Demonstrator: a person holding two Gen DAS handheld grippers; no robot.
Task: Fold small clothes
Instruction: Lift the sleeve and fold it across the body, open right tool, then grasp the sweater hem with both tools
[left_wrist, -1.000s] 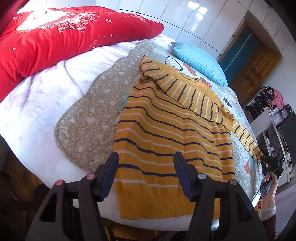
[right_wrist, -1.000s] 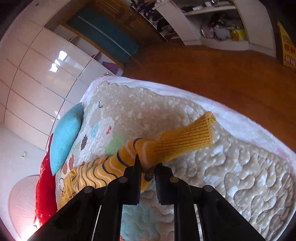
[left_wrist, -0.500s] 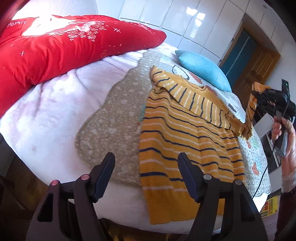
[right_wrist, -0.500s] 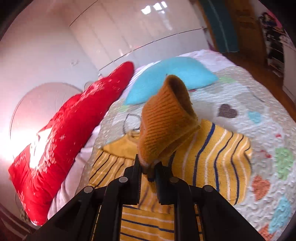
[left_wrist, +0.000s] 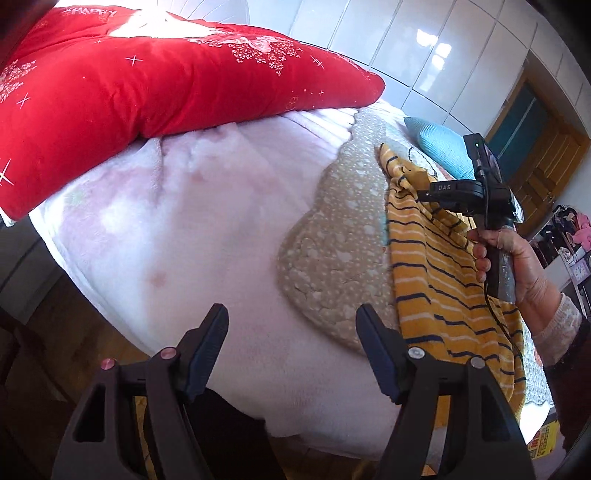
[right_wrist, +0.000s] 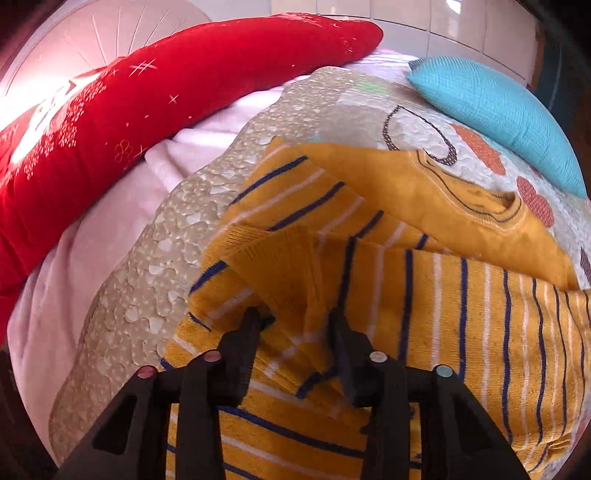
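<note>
A yellow sweater (left_wrist: 439, 280) with navy and white stripes lies on the patterned quilt (left_wrist: 332, 236) on the bed. In the right wrist view the sweater (right_wrist: 461, 332) has one sleeve laid across its body, and the sleeve cuff (right_wrist: 273, 266) lies between the parted fingers of my right gripper (right_wrist: 293, 325), which is open. In the left wrist view the right gripper (left_wrist: 424, 194) is over the sweater's upper part. My left gripper (left_wrist: 291, 343) is open and empty, above the pink blanket left of the sweater.
A red duvet (left_wrist: 147, 77) lies along the bed's far left. A blue pillow (right_wrist: 495, 110) sits at the far right. The pink blanket (left_wrist: 177, 221) covers the bed's near side. White wardrobe doors (left_wrist: 424, 44) and a wooden door (left_wrist: 535, 162) stand behind.
My right gripper carried the sleeve over the sweater's body, lowered it and opened its jaws. My left gripper swung left, away from the sweater's hem, staying open.
</note>
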